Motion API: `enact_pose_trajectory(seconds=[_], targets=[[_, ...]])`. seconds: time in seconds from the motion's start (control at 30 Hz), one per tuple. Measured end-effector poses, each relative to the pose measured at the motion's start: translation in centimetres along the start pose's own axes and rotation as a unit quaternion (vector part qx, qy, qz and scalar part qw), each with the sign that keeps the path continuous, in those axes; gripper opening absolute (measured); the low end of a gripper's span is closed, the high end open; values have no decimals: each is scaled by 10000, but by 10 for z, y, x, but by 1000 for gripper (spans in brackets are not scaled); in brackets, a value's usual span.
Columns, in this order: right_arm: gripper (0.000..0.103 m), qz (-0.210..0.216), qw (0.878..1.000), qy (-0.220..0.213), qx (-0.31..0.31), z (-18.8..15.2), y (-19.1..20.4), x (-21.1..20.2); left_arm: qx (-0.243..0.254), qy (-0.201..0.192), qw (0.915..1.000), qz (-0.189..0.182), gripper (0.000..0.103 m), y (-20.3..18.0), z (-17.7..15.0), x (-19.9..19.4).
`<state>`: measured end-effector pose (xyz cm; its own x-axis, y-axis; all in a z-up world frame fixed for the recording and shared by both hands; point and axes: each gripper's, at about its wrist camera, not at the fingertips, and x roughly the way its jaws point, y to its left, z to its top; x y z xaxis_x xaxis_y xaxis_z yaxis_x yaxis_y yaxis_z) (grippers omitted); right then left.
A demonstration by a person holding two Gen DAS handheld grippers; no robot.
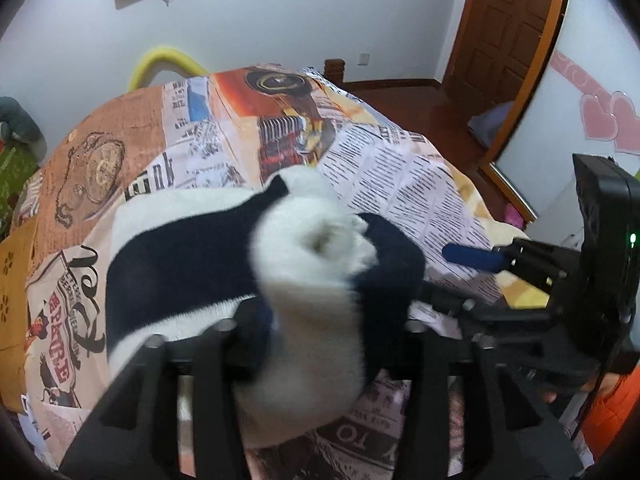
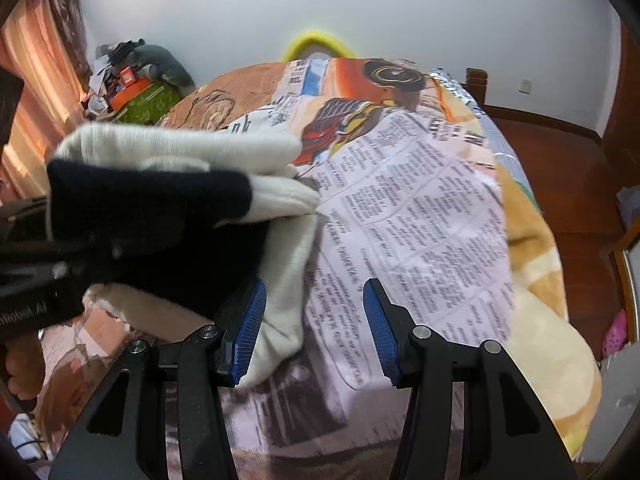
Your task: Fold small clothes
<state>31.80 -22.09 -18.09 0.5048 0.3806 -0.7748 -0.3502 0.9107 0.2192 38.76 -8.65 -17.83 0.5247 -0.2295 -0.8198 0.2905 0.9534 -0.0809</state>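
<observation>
A small knit garment (image 1: 192, 256) with cream and navy bands lies on the bed. My left gripper (image 1: 320, 320) is shut on the garment, and a bunched cream and navy fold bulges over its fingers and hides the tips. In the right wrist view the same garment (image 2: 180, 200) hangs at the left, lifted off the cover. My right gripper (image 2: 314, 320) is open and empty, its blue pads (image 2: 248, 324) beside the garment's cream edge. It also shows in the left wrist view (image 1: 480, 258) at the right.
The bed has a newspaper-print cover (image 2: 420, 208) with a beige blanket (image 2: 532, 312) at its right edge. A yellow hoop (image 1: 160, 62) stands behind the bed. A wooden door (image 1: 508, 28) and floor are right. Clutter (image 2: 132, 76) sits at back left.
</observation>
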Motion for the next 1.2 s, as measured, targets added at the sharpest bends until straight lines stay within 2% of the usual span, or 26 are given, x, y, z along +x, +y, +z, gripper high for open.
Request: enact_pose_trajectory(seconds=[0.07,0.1,0.17,0.3,0.47,0.6,0.77,0.93,1.03,1.2], targets=[[47,-92,9999,-51,8,-3,-3,-10,-69,-29,9998,-159,71,-1,-1,-8],[47,-116,9999,-77,13,-3,-5,-15,-88,-85,9997,-203,73,-1,-1,-14],[47,-155,9997,-168,40,-3,-8,-26,-12,-191,9998,-80,80,-2,-2,-24],[47,-187,9992,-346,56,7,-12,-35,51,-455,9989,66,82,5,-3,-51],[47,-136,9977,-660,-82,24,2,-54,-211,-917,9955,151,89,34,2,-92],[47,-10,9961,-838,-262,41,17,-59,-365,-1181,9906,590,94,67,9,-107],[47,261,9945,-901,-473,70,40,-49,-587,-919,9903,864,94,107,15,-88],[47,552,9952,-535,-598,99,62,-11,-741,-493,9915,951,94,133,15,-50],[47,680,9961,-171,-539,103,67,20,-748,-293,9927,898,94,137,11,-29],[47,653,9966,260,-440,81,60,48,-574,65,9952,787,94,130,-3,2]])
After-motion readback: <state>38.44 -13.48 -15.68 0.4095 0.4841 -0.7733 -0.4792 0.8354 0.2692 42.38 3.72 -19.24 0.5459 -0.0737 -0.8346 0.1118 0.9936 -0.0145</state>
